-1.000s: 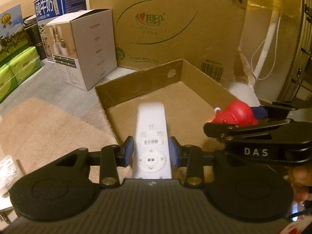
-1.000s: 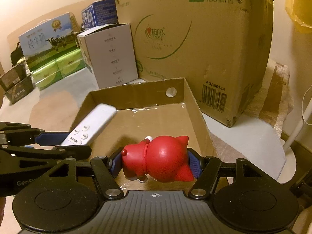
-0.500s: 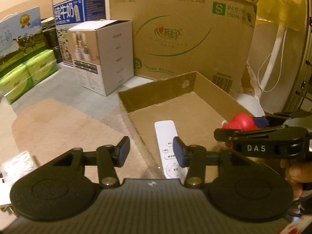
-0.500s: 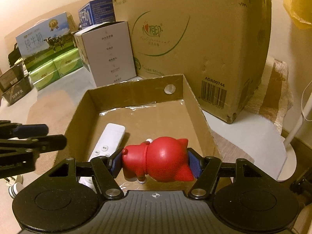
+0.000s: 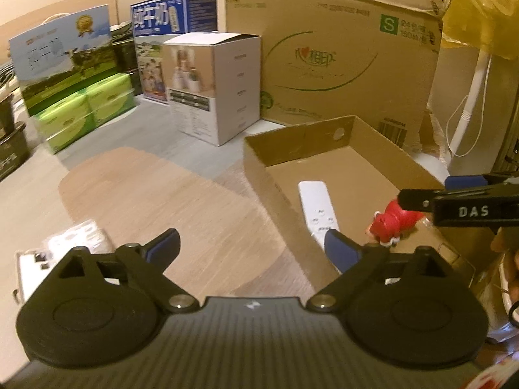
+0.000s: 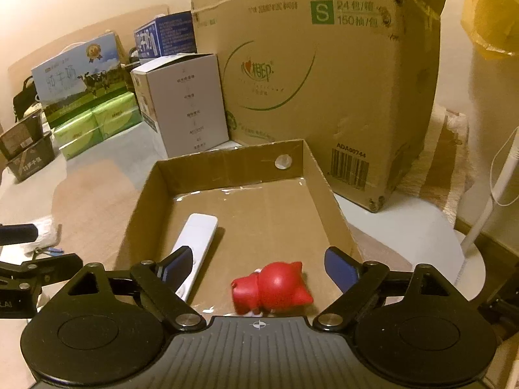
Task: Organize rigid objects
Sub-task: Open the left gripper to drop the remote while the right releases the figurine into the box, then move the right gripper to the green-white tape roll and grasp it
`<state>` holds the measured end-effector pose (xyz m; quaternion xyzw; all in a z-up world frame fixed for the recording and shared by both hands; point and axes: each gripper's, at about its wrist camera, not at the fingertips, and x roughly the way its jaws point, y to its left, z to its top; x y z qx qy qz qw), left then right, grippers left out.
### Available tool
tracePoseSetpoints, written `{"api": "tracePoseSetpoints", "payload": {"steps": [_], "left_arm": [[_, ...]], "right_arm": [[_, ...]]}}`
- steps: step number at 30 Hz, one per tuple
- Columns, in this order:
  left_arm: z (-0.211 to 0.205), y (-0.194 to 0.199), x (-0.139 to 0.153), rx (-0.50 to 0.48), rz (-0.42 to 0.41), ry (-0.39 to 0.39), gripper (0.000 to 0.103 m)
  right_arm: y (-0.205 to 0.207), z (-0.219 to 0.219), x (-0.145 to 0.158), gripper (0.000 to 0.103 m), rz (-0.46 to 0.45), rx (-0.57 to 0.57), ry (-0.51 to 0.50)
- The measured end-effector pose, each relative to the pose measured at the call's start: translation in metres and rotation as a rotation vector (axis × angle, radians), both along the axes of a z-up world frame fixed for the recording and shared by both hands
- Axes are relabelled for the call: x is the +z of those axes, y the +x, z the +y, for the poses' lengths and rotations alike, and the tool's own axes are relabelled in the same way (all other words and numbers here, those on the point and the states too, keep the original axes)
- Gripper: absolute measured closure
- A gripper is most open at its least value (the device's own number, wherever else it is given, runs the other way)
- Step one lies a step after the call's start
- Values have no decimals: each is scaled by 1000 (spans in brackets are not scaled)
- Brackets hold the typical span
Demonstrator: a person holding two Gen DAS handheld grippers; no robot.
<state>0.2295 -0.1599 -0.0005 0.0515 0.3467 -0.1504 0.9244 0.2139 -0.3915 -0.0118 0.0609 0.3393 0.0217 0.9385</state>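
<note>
One red pig-shaped toy (image 6: pixel 271 287) lies on its side on the floor of the shallow cardboard tray (image 6: pixel 227 163), close to the tray's near edge and towards its right wall; its lower part is cut off by my right gripper's body in the right wrist view, and in the left wrist view its rear is hidden behind that gripper's finger. One white remote control (image 6: pixel 197 243) lies flat beside it, along the tray's left wall, apart from the toy; its near end is covered by a blue finger pad (image 6: pixel 176 264) in the right wrist view, and by my left gripper's pad in the other.

My right gripper (image 6: pixel 256 267) is released, jaws spread wide above the toy, touching nothing. My left gripper (image 5: pixel 251 243) is likewise released and empty, over the tray's near left corner.

Beyond the tray's far edge stand one large brown carton (image 6: pixel 324 74) and one white box (image 6: pixel 185 103), then two blue milk cartons; their print is too blurred to read. A pale packet (image 5: pixel 76 240) on the wooden surface (image 5: pixel 146 194) at the left is smeared and cannot be identified.
</note>
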Motion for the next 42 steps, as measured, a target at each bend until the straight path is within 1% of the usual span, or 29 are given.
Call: {"api": "tracePoseSetpoints", "payload": {"steps": [7,13,16,19,22,25,31,36,39,42], "left_arm": [[31,-32,4,37,11,-10,0],[68,-63,8,69,4,-16,0],[89,-79,10,80,-21,-4,0],[110,-91,10,94,-18,-3,0],[133,-100,10,136,-17,3,0],[153,-108,10,167,-22,12,0],[185,-118,11,183,-40,50,0],[202,-120,8,190,-21,39,1],[210,-119,4,189,-6,32,5],[217,-117,0,198,7,22,6]], "right_arm": [[-33,22,15,13,-8,3,-5],[-58,52,23,6,-17,36,13],[-68,69,24,5,-17,53,23],[-77,89,26,5,-16,72,31],[-84,107,26,5,-15,95,33],[-89,126,25,5,-15,114,32],[-95,159,22,5,-3,147,25],[-97,178,18,5,4,164,19],[-97,187,15,5,11,168,16],[-96,195,12,5,16,169,14]]}}
